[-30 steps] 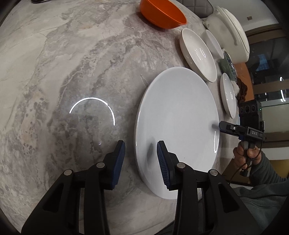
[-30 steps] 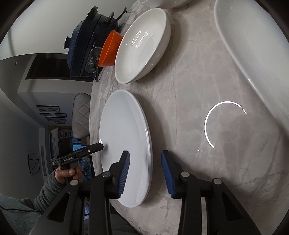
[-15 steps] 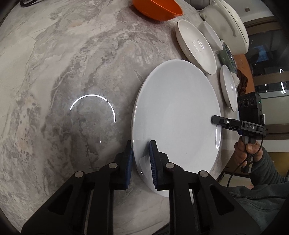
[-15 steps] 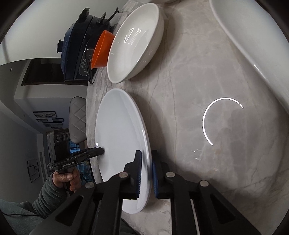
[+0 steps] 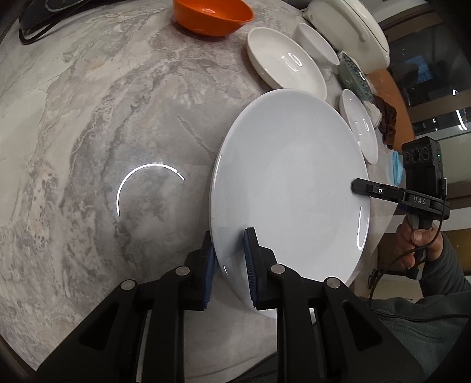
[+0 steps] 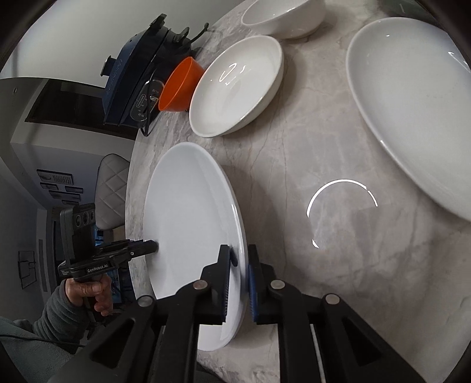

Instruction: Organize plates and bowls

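A large white plate [image 5: 291, 188] is held over the grey marble table by both grippers. My left gripper [image 5: 228, 244] is shut on its near left rim. My right gripper [image 6: 240, 259] is shut on the opposite rim of the same plate [image 6: 191, 224]. The right gripper also shows in the left wrist view [image 5: 357, 186], and the left gripper in the right wrist view [image 6: 153, 246]. A white shallow bowl [image 5: 282, 66], a smaller white plate [image 5: 359, 126] and an orange bowl [image 5: 212, 14] sit further back.
A white lidded pot [image 5: 350, 26] and a white cup [image 5: 318, 44] stand at the back right. In the right wrist view a wide white dish [image 6: 412, 103], a white bowl [image 6: 235, 85], an orange bowl [image 6: 179, 85] and a dark blue appliance [image 6: 138, 76] sit on the table [image 6: 338, 280].
Both grippers closed on the large plate's opposite rims. The plate has since risen from the table, and the view now shows more of the dishes behind.
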A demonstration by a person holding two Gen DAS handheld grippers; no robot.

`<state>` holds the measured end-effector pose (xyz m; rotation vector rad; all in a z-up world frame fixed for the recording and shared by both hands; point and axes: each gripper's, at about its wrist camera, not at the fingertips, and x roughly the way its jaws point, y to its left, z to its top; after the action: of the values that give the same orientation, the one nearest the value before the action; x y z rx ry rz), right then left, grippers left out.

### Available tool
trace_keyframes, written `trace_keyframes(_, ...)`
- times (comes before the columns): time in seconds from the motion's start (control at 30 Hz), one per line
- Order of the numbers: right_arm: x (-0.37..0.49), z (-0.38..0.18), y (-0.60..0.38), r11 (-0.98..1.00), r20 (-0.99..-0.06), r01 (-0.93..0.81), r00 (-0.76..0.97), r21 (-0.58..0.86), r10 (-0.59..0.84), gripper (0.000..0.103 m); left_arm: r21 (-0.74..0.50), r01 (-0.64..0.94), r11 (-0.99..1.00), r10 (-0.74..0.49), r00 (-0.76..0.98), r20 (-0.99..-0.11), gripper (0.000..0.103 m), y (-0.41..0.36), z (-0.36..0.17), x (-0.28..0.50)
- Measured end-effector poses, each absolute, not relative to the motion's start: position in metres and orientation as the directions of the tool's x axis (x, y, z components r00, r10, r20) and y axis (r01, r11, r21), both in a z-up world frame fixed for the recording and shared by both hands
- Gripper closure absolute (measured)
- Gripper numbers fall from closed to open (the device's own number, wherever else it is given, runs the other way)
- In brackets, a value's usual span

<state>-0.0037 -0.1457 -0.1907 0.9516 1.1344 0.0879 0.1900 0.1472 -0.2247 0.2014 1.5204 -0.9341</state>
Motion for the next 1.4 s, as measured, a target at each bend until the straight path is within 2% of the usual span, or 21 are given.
trace_keyframes(0.23,-0.048,-0.164,-0.16,0.623,-0.742,0.417,0.484,0.662,0.464,0.089,-0.443,0.653,0.614,-0.402,-0.225,-0.888,0.086,0.102,-0.207,0.137)
trace_keyframes(0.53,-0.087,-0.199,-0.184,0.589,-0.765,0.491,0.463,0.642,0.448,0.087,-0.405,0.687,0.603,-0.355,-0.223,-0.908,0.085,0.046,-0.241,0.083)
trace_keyframes(0.87,-0.095,-0.21,-0.194,0.627,-0.776,0.467,0.463,0.624,0.429,0.086,-0.388,0.689,0.612,-0.358,-0.196,-0.913,0.083,0.031,-0.256,0.067)
trace_keyframes(1.1,-0.095,-0.202,-0.185,0.703,-0.81,0.437,0.468,0.56,0.354,0.084,-0.403,0.665,0.629,-0.403,-0.164,-0.9,0.082,0.043,-0.26,0.085)
trace_keyframes(1.17,-0.098,-0.2,-0.184,0.717,-0.819,0.442,0.475,0.539,0.323,0.079,-0.402,0.653,0.642,-0.425,-0.134,-0.895,0.073,0.055,-0.253,0.092)
trace_keyframes(1.2,-0.1,-0.198,-0.184,0.721,-0.822,0.449,0.483,0.528,0.301,0.071,-0.409,0.644,0.646,-0.441,-0.122,-0.889,0.059,0.06,-0.249,0.095)
trace_keyframes(1.23,-0.103,-0.195,-0.185,0.719,-0.824,0.461,0.492,0.521,0.282,0.065,-0.415,0.634,0.653,-0.46,-0.104,-0.882,0.038,0.066,-0.243,0.097)
trace_keyframes(1.3,-0.113,-0.187,-0.19,0.701,-0.817,0.488,0.523,0.52,0.242,0.049,-0.443,0.614,0.653,-0.509,-0.077,-0.857,0.023,0.074,-0.232,0.101)
trace_keyframes(1.33,-0.121,-0.182,-0.191,0.689,-0.811,0.504,0.545,0.521,0.214,0.045,-0.462,0.605,0.648,-0.531,-0.075,-0.844,0.021,0.078,-0.226,0.104)
trace_keyframes(1.37,-0.13,-0.176,-0.193,0.672,-0.805,0.525,0.563,0.522,0.186,0.035,-0.467,0.6,0.649,-0.539,-0.071,-0.84,0.018,0.08,-0.222,0.105)
trace_keyframes(1.4,-0.14,-0.173,-0.195,0.65,-0.803,0.552,0.574,0.522,0.157,0.022,-0.466,0.598,0.652,-0.54,-0.066,-0.839,0.01,0.08,-0.219,0.106)
